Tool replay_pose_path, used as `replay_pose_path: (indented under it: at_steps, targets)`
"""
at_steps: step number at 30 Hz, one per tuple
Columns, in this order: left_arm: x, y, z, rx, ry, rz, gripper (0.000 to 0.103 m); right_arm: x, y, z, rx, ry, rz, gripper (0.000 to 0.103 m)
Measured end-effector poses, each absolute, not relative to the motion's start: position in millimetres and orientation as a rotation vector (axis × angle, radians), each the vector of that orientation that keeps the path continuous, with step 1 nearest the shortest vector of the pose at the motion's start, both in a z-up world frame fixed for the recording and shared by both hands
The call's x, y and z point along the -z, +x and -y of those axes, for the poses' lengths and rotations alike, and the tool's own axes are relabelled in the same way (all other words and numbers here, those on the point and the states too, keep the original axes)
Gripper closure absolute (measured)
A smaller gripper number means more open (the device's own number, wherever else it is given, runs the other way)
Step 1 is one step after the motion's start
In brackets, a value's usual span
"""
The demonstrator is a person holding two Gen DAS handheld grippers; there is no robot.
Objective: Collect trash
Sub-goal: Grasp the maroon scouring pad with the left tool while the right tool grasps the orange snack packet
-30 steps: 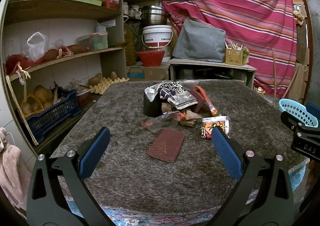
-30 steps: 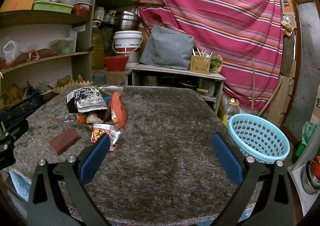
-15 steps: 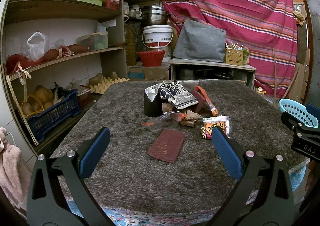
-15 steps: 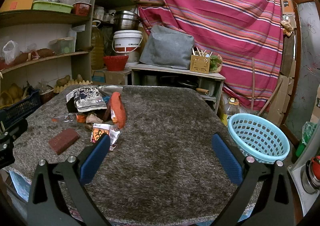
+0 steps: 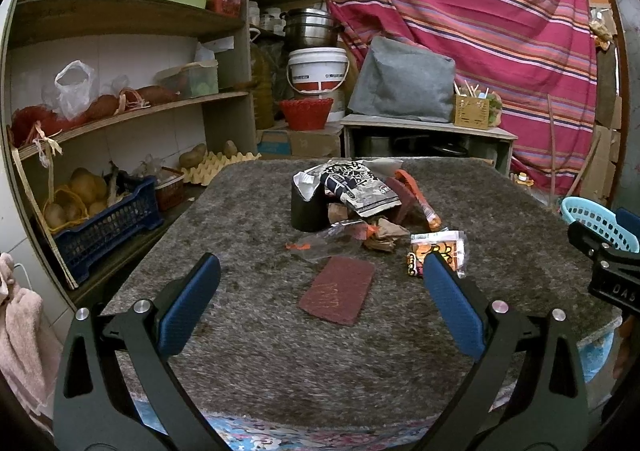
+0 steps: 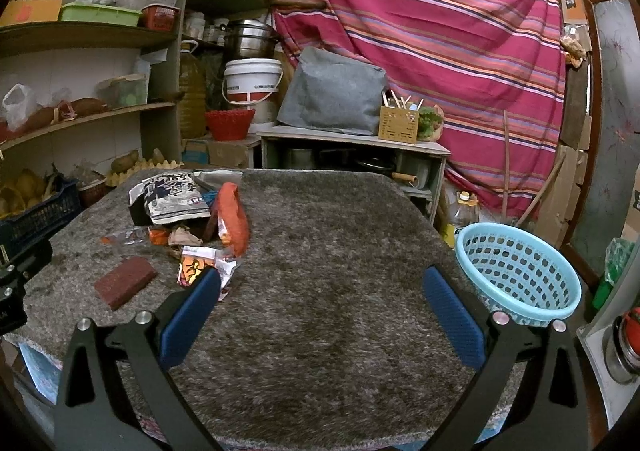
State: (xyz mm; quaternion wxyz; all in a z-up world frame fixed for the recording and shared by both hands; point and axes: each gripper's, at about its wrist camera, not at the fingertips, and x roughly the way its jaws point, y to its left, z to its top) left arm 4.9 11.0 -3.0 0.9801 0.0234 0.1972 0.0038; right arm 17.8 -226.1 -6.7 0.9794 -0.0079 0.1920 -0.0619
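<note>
A pile of trash lies mid-table: a black-and-white snack bag (image 5: 356, 187) on a black cup (image 5: 306, 209), an orange wrapper (image 6: 234, 219), crumpled brown paper (image 5: 382, 237), a clear plastic wrapper (image 5: 324, 241), an orange-white packet (image 5: 436, 253) and a flat dark red pad (image 5: 338, 289). My left gripper (image 5: 320, 303) is open and empty, near the table's front edge, short of the red pad. My right gripper (image 6: 320, 311) is open and empty over the bare carpet. A light blue basket (image 6: 518, 271) stands off the table's right edge.
A grey shaggy carpet covers the table (image 6: 340, 251). Shelves with produce and a blue crate (image 5: 104, 227) stand at the left. A low cabinet (image 5: 424, 139) with a grey cushion and a striped red curtain are behind. A steel flask (image 6: 624, 347) is at the far right.
</note>
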Motion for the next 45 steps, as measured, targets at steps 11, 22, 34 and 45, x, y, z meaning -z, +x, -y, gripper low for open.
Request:
replay_pose_path:
  at_steps: [11, 22, 34, 45]
  targets:
    - [11, 21, -18, -0.027, 0.05, -0.434, 0.005, 8, 27, 243, 0.171, 0.0, -0.394, 0.004]
    - [31, 50, -17, -0.011, 0.069, -0.501, 0.005, 25, 60, 272, 0.15, 0.065, -0.479, 0.004]
    - [69, 100, -15, 0.032, 0.048, -0.635, 0.005, 39, 81, 285, 0.236, 0.055, -0.531, 0.004]
    - [93, 130, -11, 0.039, 0.087, -0.722, 0.013, 44, 94, 273, 0.228, 0.054, -0.547, 0.004]
